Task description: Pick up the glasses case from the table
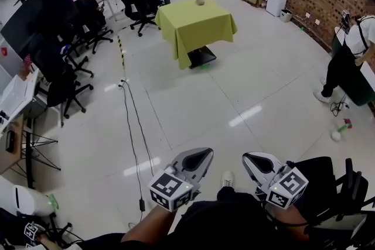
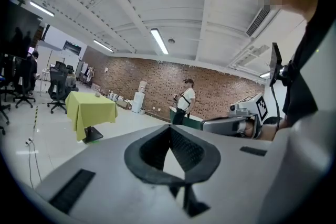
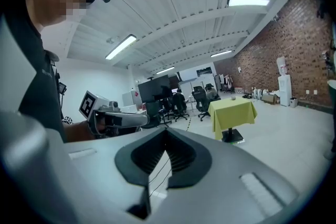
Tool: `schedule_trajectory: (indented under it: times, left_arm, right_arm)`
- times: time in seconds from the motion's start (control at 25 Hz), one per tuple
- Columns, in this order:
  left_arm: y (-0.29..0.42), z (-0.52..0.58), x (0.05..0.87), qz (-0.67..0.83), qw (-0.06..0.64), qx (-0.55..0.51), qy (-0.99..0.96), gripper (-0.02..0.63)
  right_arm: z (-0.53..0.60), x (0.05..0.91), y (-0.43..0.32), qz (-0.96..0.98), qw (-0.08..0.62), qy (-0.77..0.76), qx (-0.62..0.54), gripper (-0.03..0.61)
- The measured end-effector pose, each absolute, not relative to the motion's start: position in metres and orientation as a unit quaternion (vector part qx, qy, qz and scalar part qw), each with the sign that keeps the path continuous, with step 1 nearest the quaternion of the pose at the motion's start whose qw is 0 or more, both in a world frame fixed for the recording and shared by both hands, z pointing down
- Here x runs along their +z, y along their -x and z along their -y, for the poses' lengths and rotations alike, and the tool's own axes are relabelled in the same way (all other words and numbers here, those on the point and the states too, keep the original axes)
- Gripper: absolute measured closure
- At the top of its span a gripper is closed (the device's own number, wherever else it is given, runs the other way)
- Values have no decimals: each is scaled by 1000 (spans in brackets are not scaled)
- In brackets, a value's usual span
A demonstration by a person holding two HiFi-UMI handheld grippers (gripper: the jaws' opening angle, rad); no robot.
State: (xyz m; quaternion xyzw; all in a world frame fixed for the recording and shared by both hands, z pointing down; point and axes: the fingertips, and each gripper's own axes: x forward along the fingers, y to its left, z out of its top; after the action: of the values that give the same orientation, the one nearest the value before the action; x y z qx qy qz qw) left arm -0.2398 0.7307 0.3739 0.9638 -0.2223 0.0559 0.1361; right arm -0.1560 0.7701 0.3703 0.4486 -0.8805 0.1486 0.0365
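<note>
Chairs (image 1: 70, 76) line the left side of the room in the head view, and a cable (image 1: 133, 126) trails down the floor (image 1: 234, 96) just right of them. Next comes our left gripper (image 1: 202, 156), low in the frame, its jaws closed tip to tip with nothing between them, as the left gripper view confirms. Beyond it, well apart from us across open floor, stands the table (image 1: 193, 20) under a yellow-green cloth (image 1: 176, 44). The small pale thing near its far edge is, we judge, the glasses case (image 1: 200, 1). Our right gripper (image 1: 253, 160) sits beside the left one, jaws likewise pressed together and empty. Farther right, a person (image 1: 350, 58) stands at the room's edge.

We judge the step in hand to be the approach, with the pick itself not begun. To do it well, we keep right of the cable, head straight for the table's near side, and spread one gripper's jaws before reaching over. Because the case lies on loose cloth, we should close across its narrow width, above the fabric, so the cloth is not pinched up with it.
</note>
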Motion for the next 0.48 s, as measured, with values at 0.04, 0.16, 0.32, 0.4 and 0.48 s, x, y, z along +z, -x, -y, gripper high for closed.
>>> schedule_trajectory:
  times: [0.04,0.16,0.32,0.4,0.48]
  left_arm:
    - [232,-721,371,219,140,52,-964,611]
    - [205,-692,366,218,144,54,-964,611]
    - [171,-655,358,230,137,63,-961,611]
    - [154,-640,358,232,130,68,-962,611]
    - [137,-626,359,237,122,71,-961,611]
  right_arm:
    - [-758,370,149,881,32,-448,149,577]
    - [-725,365,124,882,16,-447,149,577]
    - [-691,361,94,884,-4,-442,150,577]
    - [-677,363,80,887,-7,-437,152,577]
    - [-663,366,64,888,-9,-433,153,577]
